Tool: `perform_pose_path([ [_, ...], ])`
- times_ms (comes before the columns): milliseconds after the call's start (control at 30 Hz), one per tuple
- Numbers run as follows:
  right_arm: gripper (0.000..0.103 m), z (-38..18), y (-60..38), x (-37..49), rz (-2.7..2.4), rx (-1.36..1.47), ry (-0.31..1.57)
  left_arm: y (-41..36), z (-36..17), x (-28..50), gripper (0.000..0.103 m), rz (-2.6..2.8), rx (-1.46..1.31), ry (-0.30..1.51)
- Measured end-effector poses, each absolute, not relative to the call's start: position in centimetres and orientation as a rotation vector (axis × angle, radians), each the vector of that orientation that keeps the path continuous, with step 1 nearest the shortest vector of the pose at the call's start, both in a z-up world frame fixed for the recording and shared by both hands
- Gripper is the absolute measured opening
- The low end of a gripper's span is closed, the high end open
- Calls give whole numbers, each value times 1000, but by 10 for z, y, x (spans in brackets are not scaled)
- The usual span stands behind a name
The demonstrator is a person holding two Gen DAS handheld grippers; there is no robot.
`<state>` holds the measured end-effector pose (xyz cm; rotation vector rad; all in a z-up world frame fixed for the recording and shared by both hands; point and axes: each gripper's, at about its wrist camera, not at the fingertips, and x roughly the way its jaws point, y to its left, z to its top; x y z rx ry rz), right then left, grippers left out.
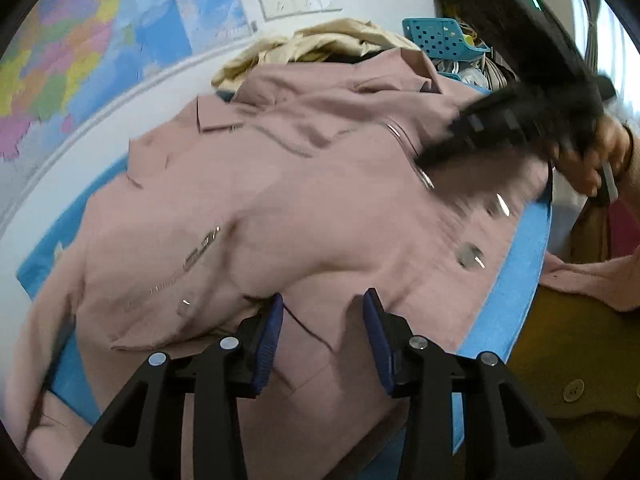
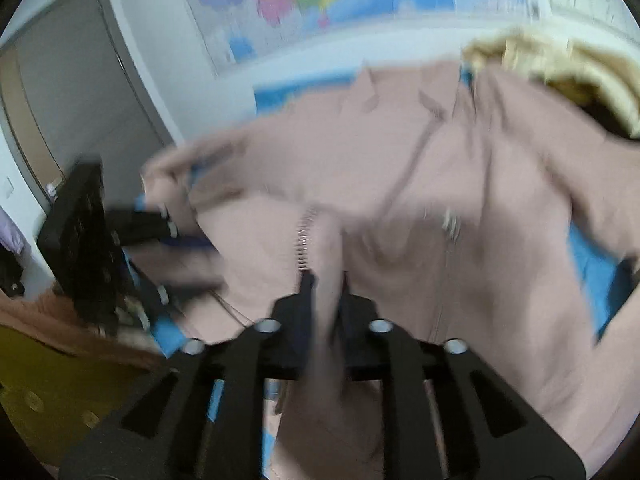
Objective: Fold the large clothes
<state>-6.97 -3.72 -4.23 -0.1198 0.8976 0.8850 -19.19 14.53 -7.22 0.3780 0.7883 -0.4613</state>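
Note:
A large dusty-pink jacket point(image 1: 320, 184) with a metal zipper and snaps lies spread over a blue-covered table point(image 1: 516, 280). My left gripper point(image 1: 323, 312) hovers just above the jacket's lower part, jaws apart with nothing between them. In the left wrist view my right gripper point(image 1: 480, 136) is a blurred black shape over the jacket's right side. In the right wrist view my right gripper point(image 2: 326, 292) is shut on a raised fold of the pink jacket point(image 2: 460, 184) beside the zipper. My left gripper point(image 2: 176, 236) shows at the left, blurred.
A beige garment point(image 1: 320, 44) is piled at the table's far end, with a teal basket point(image 1: 440, 36) beside it. A map and sockets are on the wall. A mustard-yellow garment point(image 1: 568, 360) hangs off the right side. A grey door point(image 2: 80, 92) stands left.

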Motion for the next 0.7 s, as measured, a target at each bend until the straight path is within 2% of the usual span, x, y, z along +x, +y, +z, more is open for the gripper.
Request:
perform_pose_path([
  [100,51,-26,-55,-77,891,-117,853,158,-64,-199,42,-527,344,774],
  [167,59,-5,-77,-75,854,-91,789,164,-53,-203,53,-546,332,747],
  [267,63,21,-123,-57,705,-23,730,175,-26,-206,58,-534,302,673],
  [333,75,30,-161,-40,562,45,717,177,-13,-200,63,-522,274,647],
  [433,83,28,-206,-18,351,74,723,173,0,-182,64,-519,252,633],
  [467,89,24,-215,-14,317,89,733,167,1,-172,64,-524,248,646],
  [600,92,-1,-242,5,323,177,822,140,-8,-137,63,-564,249,711],
  [700,92,-18,-237,19,303,119,877,121,-21,-109,63,-579,264,767],
])
